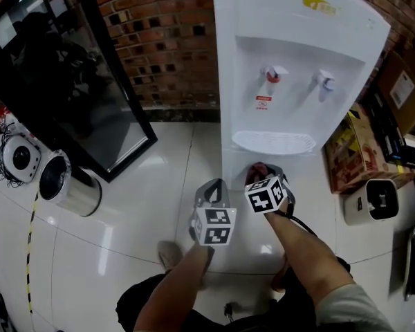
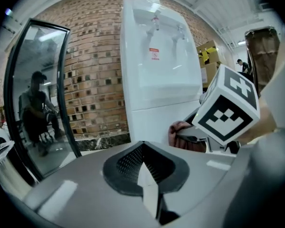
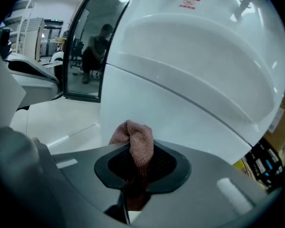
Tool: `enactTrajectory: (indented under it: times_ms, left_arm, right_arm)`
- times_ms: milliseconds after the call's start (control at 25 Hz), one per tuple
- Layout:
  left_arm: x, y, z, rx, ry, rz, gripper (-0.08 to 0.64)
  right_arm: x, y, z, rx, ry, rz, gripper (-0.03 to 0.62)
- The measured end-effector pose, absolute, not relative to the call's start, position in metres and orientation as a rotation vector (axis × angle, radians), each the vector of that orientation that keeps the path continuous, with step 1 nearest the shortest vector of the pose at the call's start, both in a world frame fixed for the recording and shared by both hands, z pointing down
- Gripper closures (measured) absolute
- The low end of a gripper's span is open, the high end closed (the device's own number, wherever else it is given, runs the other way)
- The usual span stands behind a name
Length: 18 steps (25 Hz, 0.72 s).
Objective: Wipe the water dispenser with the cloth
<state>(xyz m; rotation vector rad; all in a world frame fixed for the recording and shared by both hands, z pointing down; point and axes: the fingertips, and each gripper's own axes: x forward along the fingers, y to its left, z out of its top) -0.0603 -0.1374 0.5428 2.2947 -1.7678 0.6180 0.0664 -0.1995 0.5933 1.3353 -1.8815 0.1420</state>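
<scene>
The white water dispenser (image 1: 297,61) stands against the brick wall, with two taps and a drip tray. My right gripper (image 1: 265,173) is shut on a brownish-pink cloth (image 1: 257,169), and it holds the cloth at the dispenser's lower front panel, just below the tray. In the right gripper view the cloth (image 3: 135,144) sticks up from between the pads, close to the dispenser's white panel (image 3: 194,80). My left gripper (image 1: 213,187) hovers left of and nearer than the right one, off the dispenser, its jaws together on nothing (image 2: 142,148). The left gripper view also catches the cloth (image 2: 179,131).
A black-framed glass panel (image 1: 76,81) stands at the left, with a person seen in it (image 2: 35,108). A steel bin (image 1: 66,185) sits on the tiled floor beside it. Cardboard boxes (image 1: 353,154) and a small white device (image 1: 373,199) crowd the dispenser's right side.
</scene>
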Motion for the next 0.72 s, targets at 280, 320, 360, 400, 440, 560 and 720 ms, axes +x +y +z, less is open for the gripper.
enactTrajectory:
  times_ms: [280, 320, 360, 400, 440, 560, 720]
  left_arm:
    - [0.014, -0.141, 0.558, 2.408, -1.616, 0.659, 0.56]
    - [0.025, -0.142, 0.559, 2.425, -1.594, 0.66, 0.56]
    - [0.036, -0.142, 0.56, 2.439, -1.572, 0.663, 0.56]
    - [0.045, -0.142, 0.561, 2.45, -1.549, 0.668, 0.56]
    - [0.055, -0.142, 0.563, 2.46, -1.528, 0.672, 0.56]
    - [0.081, -0.143, 0.568, 2.493, -1.469, 0.673, 0.56]
    - [0.101, -0.146, 0.572, 2.525, -1.411, 0.666, 0.56]
  right_arm:
    - [0.129, -0.199, 0.589, 1.387, -1.829, 0.19, 0.511]
    - [0.139, -0.199, 0.589, 1.395, -1.818, 0.197, 0.511]
    - [0.15, -0.198, 0.589, 1.404, -1.806, 0.204, 0.51]
    - [0.16, -0.198, 0.59, 1.412, -1.794, 0.213, 0.511]
    - [0.17, -0.197, 0.591, 1.421, -1.782, 0.222, 0.511]
    - [0.195, -0.198, 0.597, 1.441, -1.744, 0.251, 0.511]
    - [0.206, -0.199, 0.605, 1.427, -1.706, 0.269, 0.511]
